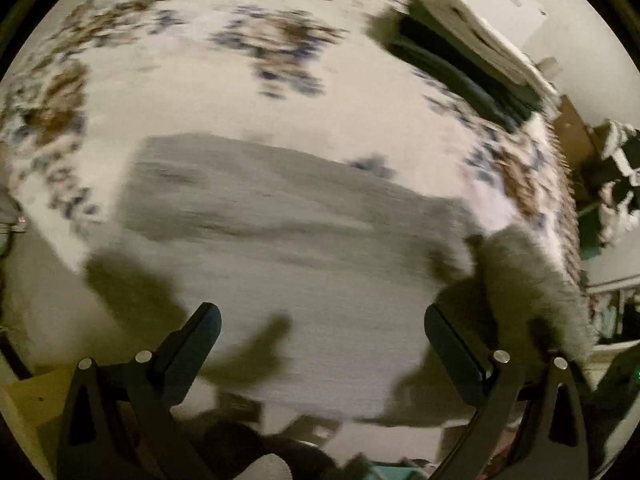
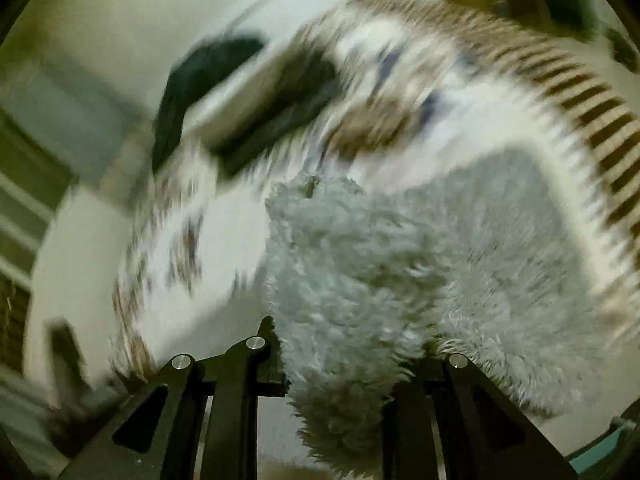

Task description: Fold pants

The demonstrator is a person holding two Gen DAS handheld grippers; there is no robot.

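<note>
The grey fleecy pants point(image 1: 288, 224) lie flat across a white bedcover with brown and blue flowers point(image 1: 208, 92). My left gripper point(image 1: 320, 320) is open and empty, hovering above the near edge of the pants. At the right of the left wrist view a bunch of the pants point(image 1: 532, 280) is lifted. In the right wrist view my right gripper point(image 2: 352, 344) is shut on that fluffy grey bunch of the pants point(image 2: 352, 264), which hides both fingertips; the rest of the pants trails down to the right.
A stack of folded dark and white clothes point(image 1: 472, 52) lies at the far right of the bed; it also shows in the right wrist view point(image 2: 248, 92). The bedcover's striped brown fringe point(image 2: 592, 120) marks the bed's edge. Both views are motion-blurred.
</note>
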